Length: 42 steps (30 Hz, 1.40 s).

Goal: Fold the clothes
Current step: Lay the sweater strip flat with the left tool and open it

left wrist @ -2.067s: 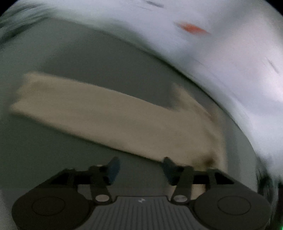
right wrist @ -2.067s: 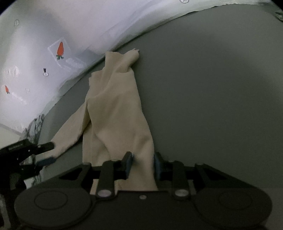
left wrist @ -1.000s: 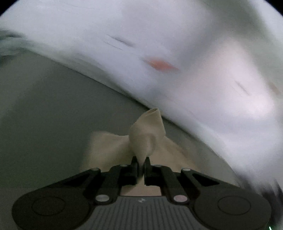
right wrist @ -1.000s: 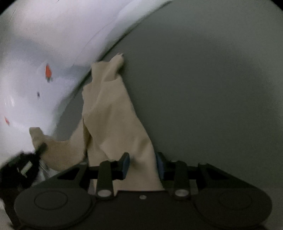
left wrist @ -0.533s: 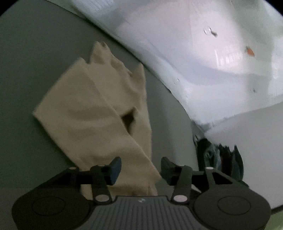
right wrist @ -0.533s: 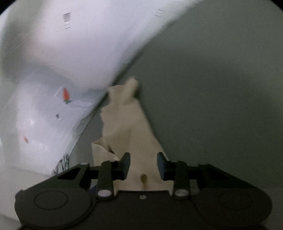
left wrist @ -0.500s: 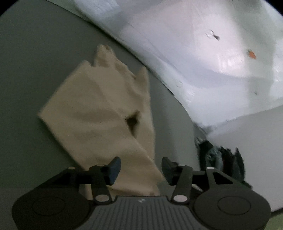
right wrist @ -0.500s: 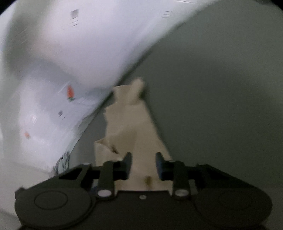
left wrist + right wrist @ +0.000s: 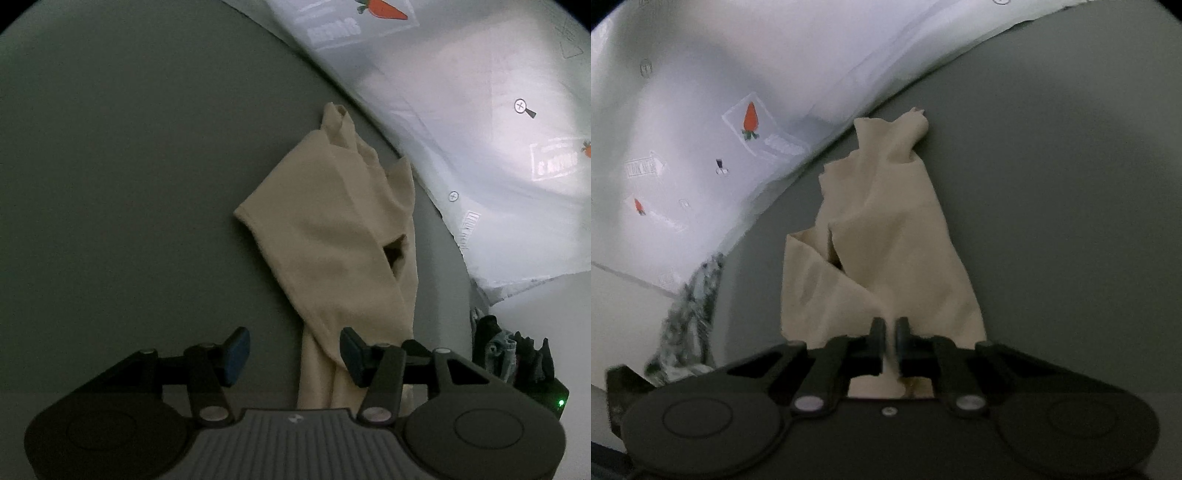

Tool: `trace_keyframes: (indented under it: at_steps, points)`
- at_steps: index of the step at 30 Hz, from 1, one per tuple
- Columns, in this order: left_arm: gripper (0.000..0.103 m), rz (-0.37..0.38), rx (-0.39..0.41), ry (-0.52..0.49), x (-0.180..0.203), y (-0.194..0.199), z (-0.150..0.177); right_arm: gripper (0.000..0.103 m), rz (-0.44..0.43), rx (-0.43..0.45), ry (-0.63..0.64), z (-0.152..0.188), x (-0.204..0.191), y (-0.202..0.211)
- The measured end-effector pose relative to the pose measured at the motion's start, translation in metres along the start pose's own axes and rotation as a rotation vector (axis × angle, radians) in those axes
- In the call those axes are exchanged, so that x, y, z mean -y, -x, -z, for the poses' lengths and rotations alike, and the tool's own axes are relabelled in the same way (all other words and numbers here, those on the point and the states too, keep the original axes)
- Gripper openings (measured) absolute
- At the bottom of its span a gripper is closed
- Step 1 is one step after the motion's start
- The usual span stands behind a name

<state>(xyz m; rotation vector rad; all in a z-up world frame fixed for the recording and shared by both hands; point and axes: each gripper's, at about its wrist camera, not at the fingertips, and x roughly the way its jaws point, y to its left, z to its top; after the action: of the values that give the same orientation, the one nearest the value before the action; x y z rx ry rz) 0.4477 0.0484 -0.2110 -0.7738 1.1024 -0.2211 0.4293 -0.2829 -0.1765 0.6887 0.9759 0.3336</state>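
On the left, the left tool (image 9: 293, 350) is held over the grey desk (image 9: 129, 166) with its jaws standing well apart, nothing gripped; the near end of the beige garment (image 9: 332, 236) is seen between the blue pads (image 9: 236, 350) without being pressed by them. These jaws have just been opening. The garment is laid loosely folded on the desk, its far tip close to the edge where a white sheet printed with carrots (image 9: 480, 147) is hung. A dark bundle of other clothes (image 9: 513, 358) is seen at the right edge of that view, beside the desk.

On the right, the right tool (image 9: 889, 332) has just been closing and is pinched tight on the near edge of the beige garment (image 9: 886, 240), which is bunched upward between the fingers (image 9: 877, 338). The rest of the garment is spread away across the desk (image 9: 1052, 184).
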Motion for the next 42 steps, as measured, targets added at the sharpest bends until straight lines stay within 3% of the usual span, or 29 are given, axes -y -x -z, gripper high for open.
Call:
trace_keyframes:
  at_steps: [9, 24, 31, 42]
  points:
    - [0.055, 0.069, 0.075, -0.084, 0.025, 0.043, 0.028, 0.004, -0.054, 0.001, -0.113, 0.039, 0.009, 0.042]
    - [0.055, 0.068, -0.013, -0.153, 0.032, 0.063, 0.131, 0.004, 0.019, -0.001, -0.112, 0.122, 0.034, 0.114]
    - [0.056, 0.005, -0.026, -0.178, 0.03, 0.065, 0.163, 0.004, 0.04, -0.006, -0.125, 0.137, 0.045, 0.128]
    - [0.065, -0.147, -0.009, -0.221, 0.027, 0.054, 0.182, 0.008, 0.112, -0.038, -0.089, 0.143, 0.053, 0.13]
